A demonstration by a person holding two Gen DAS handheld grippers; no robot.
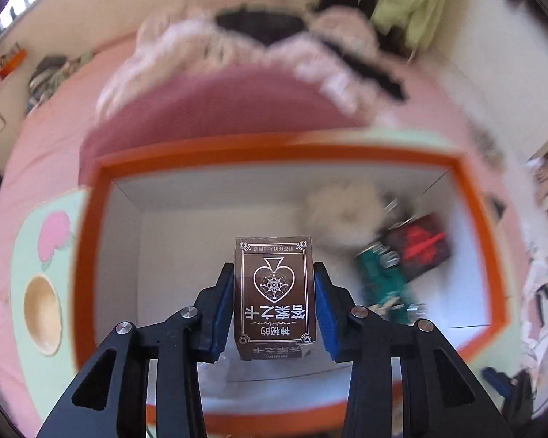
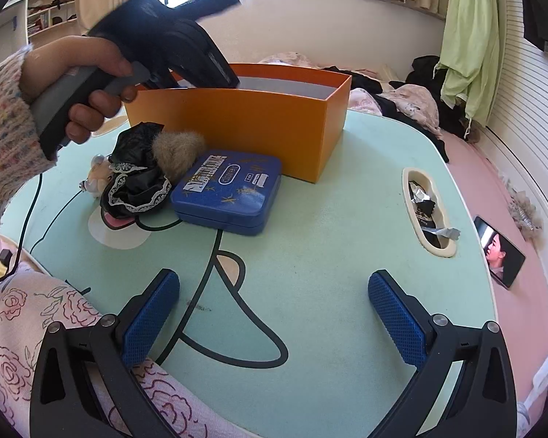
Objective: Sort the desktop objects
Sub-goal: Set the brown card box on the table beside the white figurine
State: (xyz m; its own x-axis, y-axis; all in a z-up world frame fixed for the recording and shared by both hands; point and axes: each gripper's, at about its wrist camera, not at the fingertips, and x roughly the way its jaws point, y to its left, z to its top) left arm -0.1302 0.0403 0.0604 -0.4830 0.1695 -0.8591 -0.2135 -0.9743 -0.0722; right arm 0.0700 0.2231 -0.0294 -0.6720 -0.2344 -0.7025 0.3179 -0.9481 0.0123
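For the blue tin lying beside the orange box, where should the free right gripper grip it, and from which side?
Probably from above, across the blue tin's two long straight sides near mid-length. It lies flat on the table, lid up, with rounded corners that would slip. The right gripper is open. The orange box crowds its far end.

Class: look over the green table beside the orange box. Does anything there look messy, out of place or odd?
Yes. The oval recess near the green table's right edge is stuffed with crumpled foil and dark wrapper scraps, one spilling over its rim. A crumpled black lace-trimmed cloth lies heaped against the blue tin.
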